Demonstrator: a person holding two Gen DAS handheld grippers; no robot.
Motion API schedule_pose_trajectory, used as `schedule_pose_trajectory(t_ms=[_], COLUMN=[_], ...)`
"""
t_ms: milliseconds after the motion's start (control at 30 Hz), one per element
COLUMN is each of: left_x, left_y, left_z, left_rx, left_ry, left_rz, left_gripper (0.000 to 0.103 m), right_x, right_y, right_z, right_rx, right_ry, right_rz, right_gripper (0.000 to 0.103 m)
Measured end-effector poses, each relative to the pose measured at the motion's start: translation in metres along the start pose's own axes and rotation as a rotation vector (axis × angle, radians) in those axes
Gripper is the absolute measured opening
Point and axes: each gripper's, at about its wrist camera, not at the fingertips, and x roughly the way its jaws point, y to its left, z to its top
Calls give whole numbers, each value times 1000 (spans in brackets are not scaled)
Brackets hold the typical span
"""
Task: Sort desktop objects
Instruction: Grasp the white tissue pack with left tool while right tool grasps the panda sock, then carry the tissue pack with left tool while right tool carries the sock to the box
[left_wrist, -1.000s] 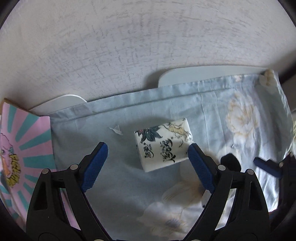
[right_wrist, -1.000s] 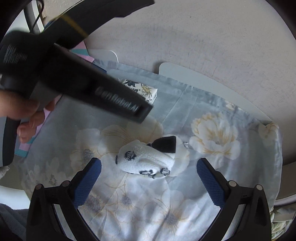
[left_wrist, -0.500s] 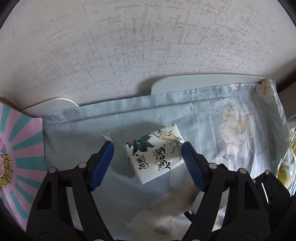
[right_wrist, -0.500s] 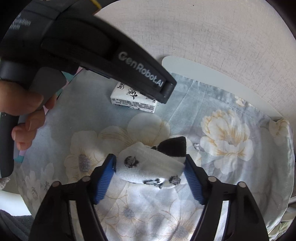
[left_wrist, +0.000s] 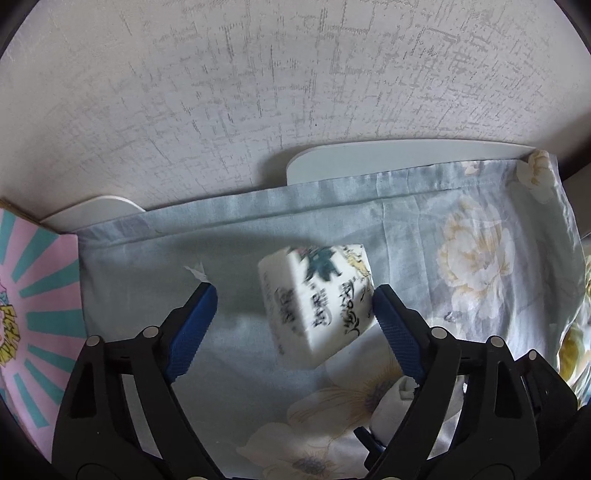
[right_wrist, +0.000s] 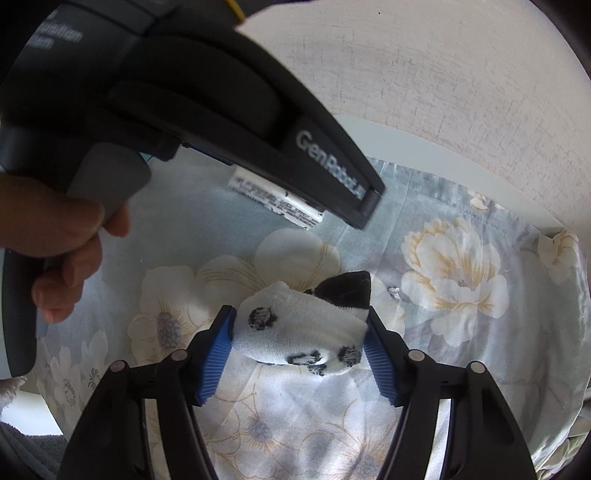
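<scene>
Currently, right gripper (right_wrist: 299, 347) clamps white black-spotted sock (right_wrist: 301, 336); left gripper (left_wrist: 293, 314), fingers wide apart, straddles tilted printed tissue pack (left_wrist: 317, 299), right finger touching.

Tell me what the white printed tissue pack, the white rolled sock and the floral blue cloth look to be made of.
White printed tissue pack: likely thin glossy plastic wrap over soft paper; the printed skin shines and its corners are rounded. White rolled sock: knitted fabric, matte and fuzzy, with woven dark spots and a black part. Floral blue cloth: thin woven cotton-like sheet, matte, creased and wrinkled.
</scene>
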Motion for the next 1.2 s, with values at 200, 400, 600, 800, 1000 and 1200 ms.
schedule_pose_trajectory(t_ms=[200, 400, 600, 800, 1000, 1200], left_x=[9, 4, -2, -3, -30, -90], left_y=[-7, -12, -18, -27, -33, 8], left_z=[-11, -15, -15, -18, 5, -12], left_rx=[17, 22, 48, 83, 87, 89], left_ry=[10, -24, -52, -46, -52, -79], left_rz=[4, -3, -43, -51, -68, -61], left_gripper=[80, 72, 36, 18, 18, 18], right_x=[1, 4, 8, 11, 9, -12], right_y=[1, 3, 7, 11, 12, 17], right_z=[-7, -16, -25, -37, -49, -52], right_rx=[15, 22, 25, 36, 47, 39], right_ry=[-6, -4, -9, -25, -24, -12], right_rz=[3, 6, 11, -5, -21, -43], right_gripper=[63, 63, 63, 51, 49, 49])
